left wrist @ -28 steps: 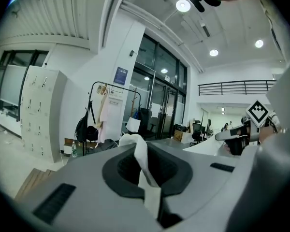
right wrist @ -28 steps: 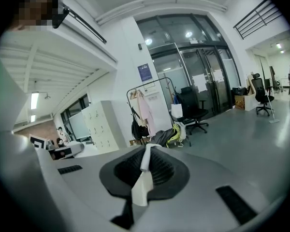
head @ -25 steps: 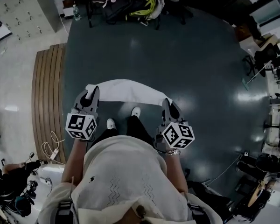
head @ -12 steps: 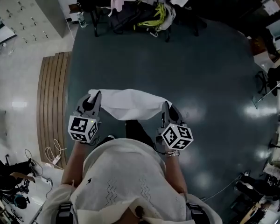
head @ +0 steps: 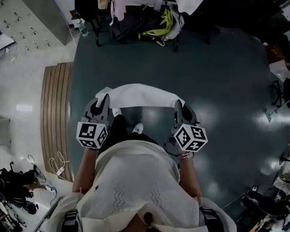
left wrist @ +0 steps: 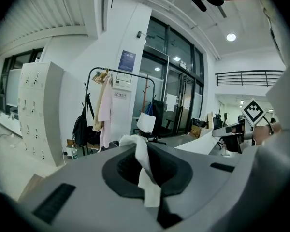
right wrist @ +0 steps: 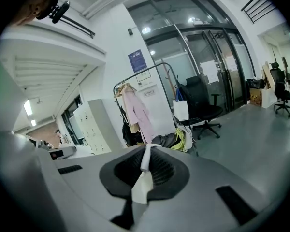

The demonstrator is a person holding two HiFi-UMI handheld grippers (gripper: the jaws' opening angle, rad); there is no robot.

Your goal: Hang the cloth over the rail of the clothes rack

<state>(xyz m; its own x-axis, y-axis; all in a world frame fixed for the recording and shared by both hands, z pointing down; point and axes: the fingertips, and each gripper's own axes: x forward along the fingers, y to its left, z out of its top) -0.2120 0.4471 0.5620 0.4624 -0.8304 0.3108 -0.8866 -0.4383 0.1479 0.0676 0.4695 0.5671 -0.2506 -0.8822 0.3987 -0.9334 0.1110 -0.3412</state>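
A white cloth (head: 140, 95) hangs stretched between my two grippers in front of the person. My left gripper (head: 104, 100) is shut on the cloth's left corner (left wrist: 141, 158). My right gripper (head: 178, 104) is shut on the right corner (right wrist: 144, 170). The clothes rack (left wrist: 120, 108) stands ahead by the wall, a black frame with a top rail (right wrist: 140, 76) carrying a pink garment (right wrist: 137, 114). In the head view the rack (head: 130, 4) lies at the top edge, some way off from the cloth.
Grey lockers (left wrist: 36, 110) stand left of the rack, with a black bag (left wrist: 80, 129) beside it. A black office chair (right wrist: 200, 108) with a white bag (right wrist: 181, 111) sits right of it. A wooden strip (head: 53, 110) and cables (head: 58, 161) lie to the left.
The person has stepped forward, so the rack sits nearer at the top of the head view. The cloth stays held taut between both grippers, now slightly higher and flatter.
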